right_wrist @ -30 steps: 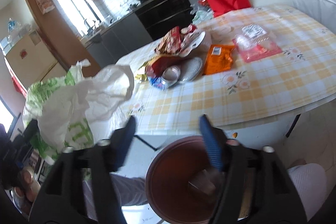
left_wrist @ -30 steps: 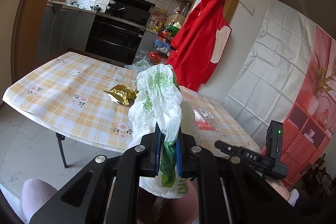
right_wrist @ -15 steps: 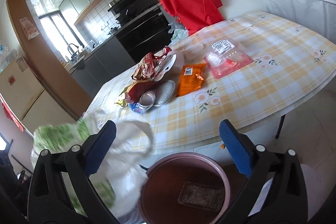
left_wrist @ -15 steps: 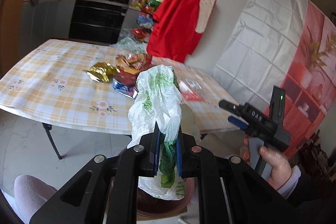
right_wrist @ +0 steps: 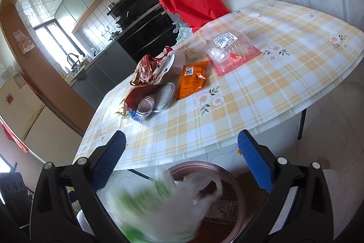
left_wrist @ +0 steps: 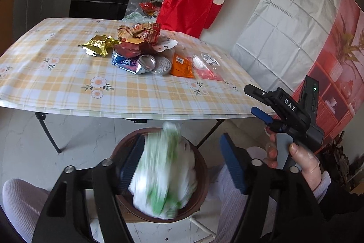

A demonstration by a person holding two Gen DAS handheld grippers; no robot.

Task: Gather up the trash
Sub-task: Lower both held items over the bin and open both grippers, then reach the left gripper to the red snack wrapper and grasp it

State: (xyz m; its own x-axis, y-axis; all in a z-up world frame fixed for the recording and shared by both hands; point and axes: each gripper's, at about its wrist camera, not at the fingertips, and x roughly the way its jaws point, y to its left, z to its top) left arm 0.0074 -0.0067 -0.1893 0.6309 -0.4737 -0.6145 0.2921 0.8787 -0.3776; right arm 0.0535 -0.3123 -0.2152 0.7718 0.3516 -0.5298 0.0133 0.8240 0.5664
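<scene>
i have the left claw spread over the brown bin on the floor below the bench; its jaws have just been opening, and the white-and-green plastic bag between them is blurred, so i judge it is dropping free into the bin rather than pinched. the right claw is spread wide with nothing in it, hovering over the same bin, where the bag shows at the rim and a flat, unclear piece lies on the bottom, possibly an earlier bit of trash. so the bag counts as nearly collected, and most of the work is left: on the bench sit a gold foil wrapper, a red snack packet, a blue-and-white carton, a round foil lid, an orange sachet and a clear plastic tray, all bunched near the middle, none yet touched.
</scene>
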